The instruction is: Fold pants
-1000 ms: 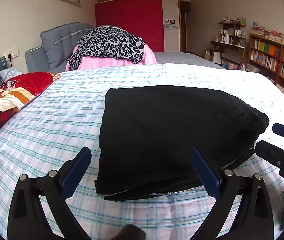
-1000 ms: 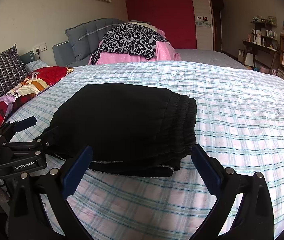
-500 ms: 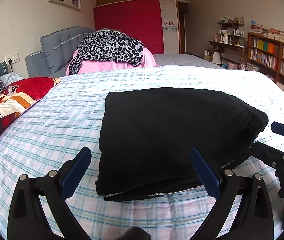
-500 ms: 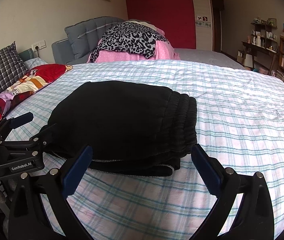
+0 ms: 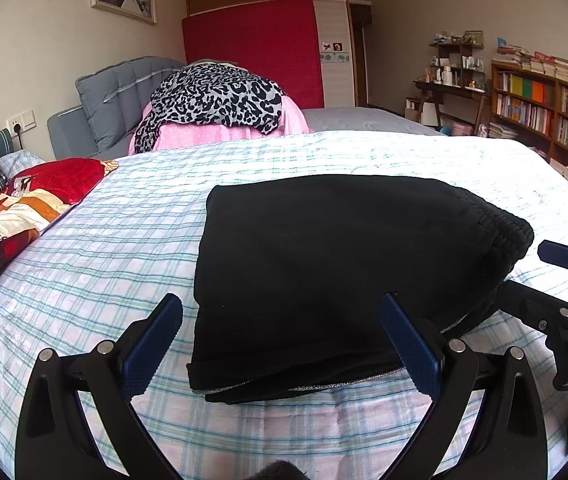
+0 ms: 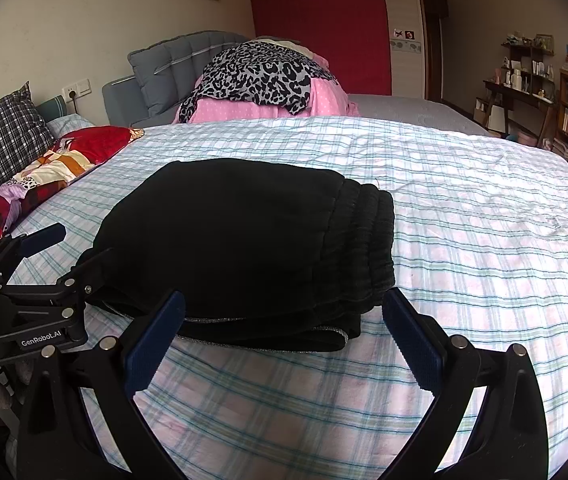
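The black pants (image 5: 336,272) lie folded in a thick rectangle on the checked bedspread (image 5: 96,264), elastic waistband at the right end (image 6: 364,240). My left gripper (image 5: 282,344) is open and empty, just short of the fold's near edge. My right gripper (image 6: 280,340) is open and empty in front of the fold's right half. Each gripper shows in the other's view, the right one (image 5: 564,300) at the right edge and the left one (image 6: 36,280) at the left edge, both close to the pants.
A pile of leopard-print and pink clothes (image 5: 220,108) sits at the far side of the bed. A red patterned quilt (image 5: 28,204) and checked pillow (image 6: 0,144) lie at the left. Bookshelves (image 5: 544,116) stand at the right wall.
Both grippers have drawn back and risen a little from the folded pants. The pants have not moved.
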Demonstrator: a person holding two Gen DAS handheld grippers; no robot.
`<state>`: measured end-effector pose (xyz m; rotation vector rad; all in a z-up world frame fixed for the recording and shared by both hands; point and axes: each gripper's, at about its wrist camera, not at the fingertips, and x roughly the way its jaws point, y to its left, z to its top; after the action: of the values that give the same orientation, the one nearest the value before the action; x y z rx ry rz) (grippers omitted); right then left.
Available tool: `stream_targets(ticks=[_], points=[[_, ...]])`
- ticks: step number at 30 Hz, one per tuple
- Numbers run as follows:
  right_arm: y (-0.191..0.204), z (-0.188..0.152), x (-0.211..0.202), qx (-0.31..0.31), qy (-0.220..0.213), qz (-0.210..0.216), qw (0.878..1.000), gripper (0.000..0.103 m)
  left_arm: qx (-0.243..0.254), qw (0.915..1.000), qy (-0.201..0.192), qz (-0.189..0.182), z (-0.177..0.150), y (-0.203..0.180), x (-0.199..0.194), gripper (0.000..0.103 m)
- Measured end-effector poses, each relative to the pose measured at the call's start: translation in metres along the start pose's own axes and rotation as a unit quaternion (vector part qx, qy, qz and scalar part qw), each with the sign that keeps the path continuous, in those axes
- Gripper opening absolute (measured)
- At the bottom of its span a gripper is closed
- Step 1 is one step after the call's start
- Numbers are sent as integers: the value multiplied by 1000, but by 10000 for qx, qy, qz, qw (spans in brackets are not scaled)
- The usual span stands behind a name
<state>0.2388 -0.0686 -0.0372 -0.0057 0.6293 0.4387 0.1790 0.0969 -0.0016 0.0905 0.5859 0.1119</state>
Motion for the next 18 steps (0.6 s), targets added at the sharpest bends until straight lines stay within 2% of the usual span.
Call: stream_targets(ticks=[13, 18], points=[[-3, -2, 7, 112, 103, 52, 9999, 100, 106, 9999, -43, -43, 0, -3, 1, 98], [-18, -2, 11, 474, 225, 183, 9985, 100, -183, 9998, 55, 23, 2, 9, 6, 98]])
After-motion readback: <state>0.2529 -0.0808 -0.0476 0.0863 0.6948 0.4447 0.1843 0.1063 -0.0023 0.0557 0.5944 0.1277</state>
